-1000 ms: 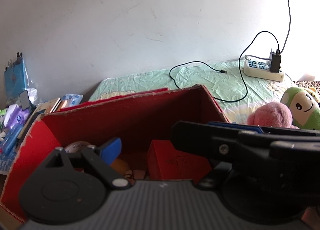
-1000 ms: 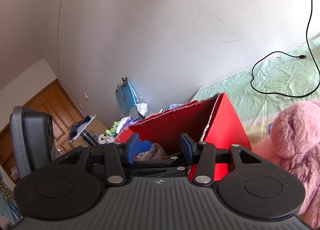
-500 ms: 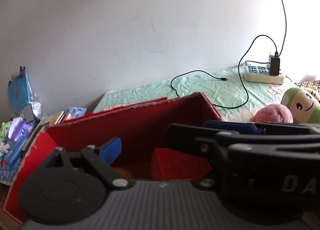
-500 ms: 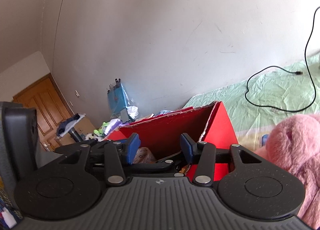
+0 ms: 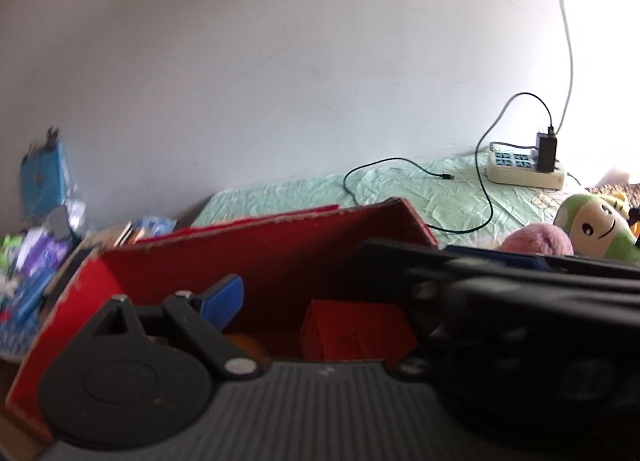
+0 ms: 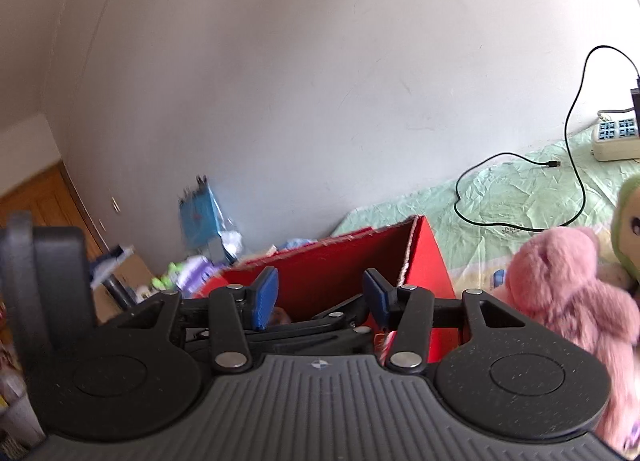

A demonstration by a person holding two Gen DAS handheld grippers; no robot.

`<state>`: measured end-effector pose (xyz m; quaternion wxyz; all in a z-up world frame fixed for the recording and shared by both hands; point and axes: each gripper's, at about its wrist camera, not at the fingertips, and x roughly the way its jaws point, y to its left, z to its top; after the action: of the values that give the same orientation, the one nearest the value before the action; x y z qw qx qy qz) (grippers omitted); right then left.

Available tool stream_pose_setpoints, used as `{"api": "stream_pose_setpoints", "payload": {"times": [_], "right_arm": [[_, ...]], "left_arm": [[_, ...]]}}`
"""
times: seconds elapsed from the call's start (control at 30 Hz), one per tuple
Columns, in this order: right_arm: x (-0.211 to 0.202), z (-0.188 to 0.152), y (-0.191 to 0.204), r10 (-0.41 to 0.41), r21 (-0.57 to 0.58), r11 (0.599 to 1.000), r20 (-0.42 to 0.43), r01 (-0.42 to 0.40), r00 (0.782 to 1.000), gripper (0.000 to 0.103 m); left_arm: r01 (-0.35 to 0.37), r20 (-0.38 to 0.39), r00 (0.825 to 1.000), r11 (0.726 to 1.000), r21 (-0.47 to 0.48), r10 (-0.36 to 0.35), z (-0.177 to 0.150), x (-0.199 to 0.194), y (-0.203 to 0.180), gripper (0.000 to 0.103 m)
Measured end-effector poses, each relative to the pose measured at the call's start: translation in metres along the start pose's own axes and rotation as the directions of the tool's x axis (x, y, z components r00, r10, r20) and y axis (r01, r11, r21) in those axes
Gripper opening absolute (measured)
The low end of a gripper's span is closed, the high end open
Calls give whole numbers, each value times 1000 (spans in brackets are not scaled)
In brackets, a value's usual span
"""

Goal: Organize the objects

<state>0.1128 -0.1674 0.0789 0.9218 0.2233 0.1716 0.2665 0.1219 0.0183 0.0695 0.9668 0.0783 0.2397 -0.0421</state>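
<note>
A red cardboard box (image 5: 260, 253) stands open on the bed, with a small red box (image 5: 356, 329) and an orange item (image 5: 244, 341) inside. My left gripper (image 5: 320, 301) hovers over it, wide open and empty; only its left blue pad (image 5: 224, 297) shows, because the black body of the other gripper crosses the right side. My right gripper (image 6: 320, 293) faces the same box (image 6: 428, 261), its jaws opening with nothing between the pads. A pink plush (image 6: 568, 289) lies just right of it, beside a green and white plush (image 5: 596, 229).
A white power strip (image 5: 524, 169) with a black charger and a looping black cable (image 5: 400, 161) lies on the green sheet (image 5: 304, 189) by the wall. Bags and packets (image 5: 40, 253) pile up left of the box. A wooden door (image 6: 36, 197) is at far left.
The right wrist view has swung to the right, bringing the power strip and green plush into sight, and its pads stand slightly wider. The left view has tilted up a little.
</note>
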Motion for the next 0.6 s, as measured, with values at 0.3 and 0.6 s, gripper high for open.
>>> {"api": "stream_pose_setpoints", "payload": {"times": [0.3, 0.6], "right_arm": [[-58, -14, 23, 61, 15, 998, 96, -63, 993, 60], [-91, -28, 39, 2, -20, 1000, 127, 0, 992, 65]], "left_arm": [[-73, 20, 997, 997, -27, 73, -21, -65, 2, 87], [-208, 16, 978, 978, -24, 209, -57, -112, 6, 87]]}}
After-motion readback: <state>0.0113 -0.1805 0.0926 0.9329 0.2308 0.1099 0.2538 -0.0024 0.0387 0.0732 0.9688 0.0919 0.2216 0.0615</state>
